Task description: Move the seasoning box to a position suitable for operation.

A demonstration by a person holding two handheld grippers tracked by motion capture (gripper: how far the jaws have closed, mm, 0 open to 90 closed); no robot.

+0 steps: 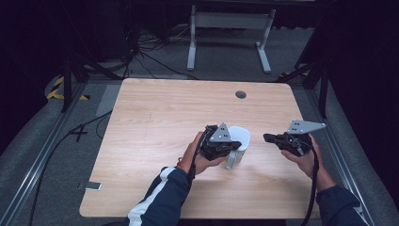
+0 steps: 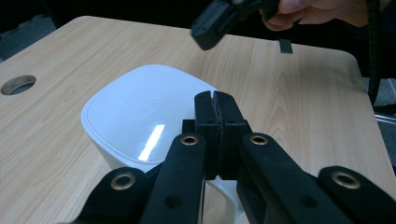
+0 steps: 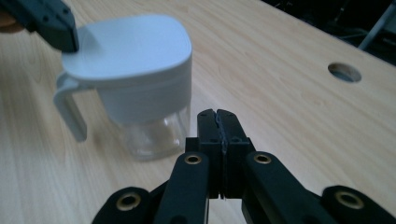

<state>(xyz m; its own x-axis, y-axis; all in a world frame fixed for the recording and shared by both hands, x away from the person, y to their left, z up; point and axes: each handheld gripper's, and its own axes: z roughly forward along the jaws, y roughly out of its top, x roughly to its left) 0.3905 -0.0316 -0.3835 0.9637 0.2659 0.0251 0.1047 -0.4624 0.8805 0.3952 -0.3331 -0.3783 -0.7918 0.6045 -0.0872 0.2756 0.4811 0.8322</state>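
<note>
Jug (image 1: 238,143): rounded-square white plastic lid, white handle, clear glossy base; upright on table, right of centre.
Table (image 1: 155,117): pale wood-grain laminate, round cable hole (image 1: 241,94) at far edge.
L gripper (image 1: 234,145): matte black jaws pressed together, empty, tips over jug's lid by handle.
R gripper (image 1: 268,138): jaws pressed together, empty, near jug, not touching.
</note>
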